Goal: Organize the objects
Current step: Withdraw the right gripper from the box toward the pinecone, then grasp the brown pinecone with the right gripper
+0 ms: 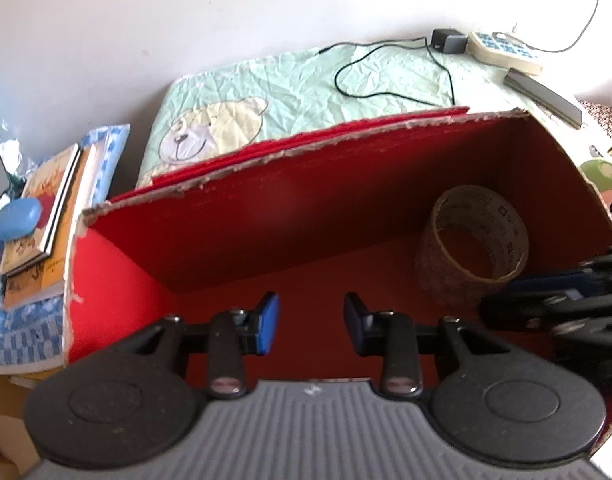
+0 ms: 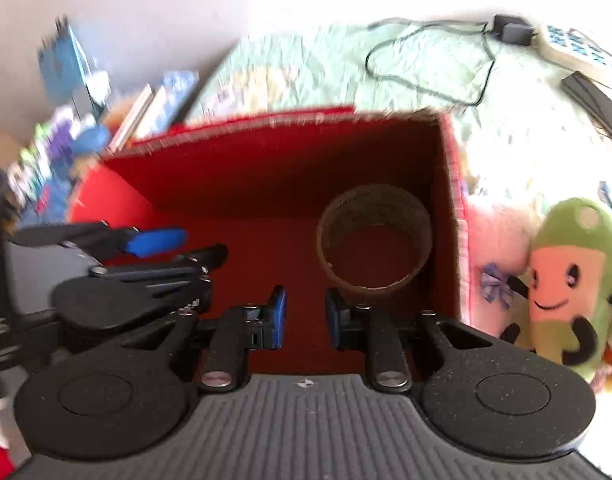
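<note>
An open cardboard box (image 1: 290, 216) (image 2: 266, 168) with a red inside lies below both grippers. A roll of brown tape (image 1: 471, 240) (image 2: 373, 240) stands in its far right corner. My left gripper (image 1: 311, 324) hangs open over the box's middle floor, nothing between its blue pads. It also shows at the left of the right wrist view (image 2: 202, 246). My right gripper (image 2: 306, 316) is open just in front of the tape roll, apart from it and holding nothing. It pokes in from the right of the left wrist view (image 1: 513, 294).
A bear-print mat (image 1: 266, 92) lies behind the box with a black cable (image 1: 385, 68), an adapter (image 1: 445, 42), a power strip (image 1: 501, 50) and a grey bar (image 1: 545, 96). Books (image 1: 46, 220) and a blue oval case (image 1: 16, 218) are left. A green plush toy (image 2: 569, 280) sits right.
</note>
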`<action>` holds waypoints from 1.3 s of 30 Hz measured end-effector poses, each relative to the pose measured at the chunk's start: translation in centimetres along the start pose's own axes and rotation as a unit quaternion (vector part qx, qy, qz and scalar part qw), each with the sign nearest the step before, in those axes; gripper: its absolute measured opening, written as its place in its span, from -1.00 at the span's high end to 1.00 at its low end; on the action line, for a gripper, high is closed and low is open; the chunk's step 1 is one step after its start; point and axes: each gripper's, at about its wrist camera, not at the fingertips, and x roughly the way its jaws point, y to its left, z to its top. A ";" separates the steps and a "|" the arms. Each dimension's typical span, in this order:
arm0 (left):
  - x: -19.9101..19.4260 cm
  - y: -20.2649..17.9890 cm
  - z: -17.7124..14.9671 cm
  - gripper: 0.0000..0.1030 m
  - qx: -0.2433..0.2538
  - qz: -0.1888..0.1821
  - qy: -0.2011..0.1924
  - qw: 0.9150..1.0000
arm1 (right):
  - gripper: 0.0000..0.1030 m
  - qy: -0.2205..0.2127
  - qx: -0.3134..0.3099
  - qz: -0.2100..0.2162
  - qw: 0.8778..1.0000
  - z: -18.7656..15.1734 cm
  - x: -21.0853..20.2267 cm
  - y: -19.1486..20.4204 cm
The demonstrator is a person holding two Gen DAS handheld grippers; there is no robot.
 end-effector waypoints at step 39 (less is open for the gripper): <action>-11.8 -13.3 -14.9 -0.02 0.034 -0.134 0.023 0.990 | 0.04 0.095 0.074 0.226 0.967 -11.2 -4.8 -10.7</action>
